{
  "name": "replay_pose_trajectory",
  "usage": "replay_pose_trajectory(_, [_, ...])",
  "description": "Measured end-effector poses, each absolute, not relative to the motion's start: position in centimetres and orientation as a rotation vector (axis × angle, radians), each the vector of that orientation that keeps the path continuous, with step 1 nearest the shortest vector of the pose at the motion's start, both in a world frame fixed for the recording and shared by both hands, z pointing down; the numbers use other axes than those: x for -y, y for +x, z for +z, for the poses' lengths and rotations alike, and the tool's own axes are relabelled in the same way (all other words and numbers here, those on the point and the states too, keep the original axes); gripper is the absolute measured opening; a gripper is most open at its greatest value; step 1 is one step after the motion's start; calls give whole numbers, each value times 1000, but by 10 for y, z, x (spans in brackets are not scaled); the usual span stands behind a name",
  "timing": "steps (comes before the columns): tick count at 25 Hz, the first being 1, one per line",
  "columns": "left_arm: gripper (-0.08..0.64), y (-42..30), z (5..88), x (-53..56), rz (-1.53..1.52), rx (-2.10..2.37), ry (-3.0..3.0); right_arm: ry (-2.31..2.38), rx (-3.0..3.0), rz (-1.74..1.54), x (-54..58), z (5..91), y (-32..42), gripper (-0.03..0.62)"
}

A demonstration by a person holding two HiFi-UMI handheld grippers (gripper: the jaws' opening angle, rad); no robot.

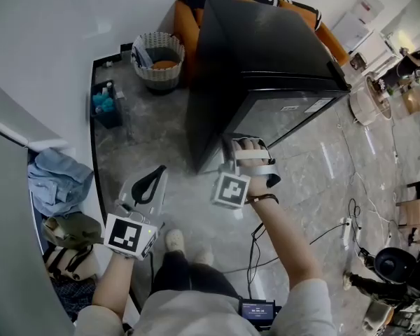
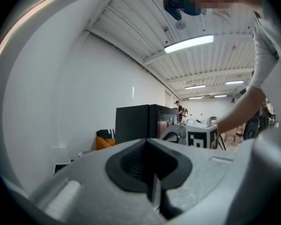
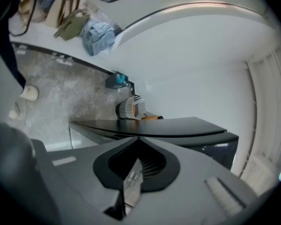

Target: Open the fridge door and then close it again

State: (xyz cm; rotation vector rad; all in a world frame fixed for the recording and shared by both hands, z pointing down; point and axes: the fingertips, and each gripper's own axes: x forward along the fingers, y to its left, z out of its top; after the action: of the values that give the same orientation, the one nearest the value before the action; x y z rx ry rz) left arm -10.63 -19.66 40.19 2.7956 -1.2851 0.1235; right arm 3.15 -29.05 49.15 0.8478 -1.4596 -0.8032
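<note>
A black mini fridge (image 1: 266, 47) stands on the grey stone floor, its glass door (image 1: 287, 112) facing me and lying flush against the body. My right gripper (image 1: 239, 141) is shut and empty, held just in front of the door's lower left corner; I cannot tell whether it touches. In the right gripper view the fridge (image 3: 178, 128) fills the space just past the closed jaws. My left gripper (image 1: 159, 170) is shut on nothing, low and to the left of the fridge. From the left gripper view the fridge (image 2: 133, 121) stands ahead, with the right gripper's marker cube (image 2: 201, 137) beside it.
A woven basket (image 1: 157, 58) and an orange seat (image 1: 185, 23) sit behind the fridge. A dark crate with blue bottles (image 1: 106, 103) stands by the wall. Clothes and bags (image 1: 56, 187) lie at my left. Cables and a power strip (image 1: 346, 231) run over the floor at right.
</note>
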Motion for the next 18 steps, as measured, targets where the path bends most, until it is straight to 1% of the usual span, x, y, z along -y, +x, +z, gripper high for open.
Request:
replay_pose_trajectory(7, [2,-86,385,190,113,1244,2840,1122,1672,-552,269,455,55,-3])
replay_pose_trajectory(18, [2,-50,364,165,101,1184,2905,1366,1976,-263,205,418,83,-3])
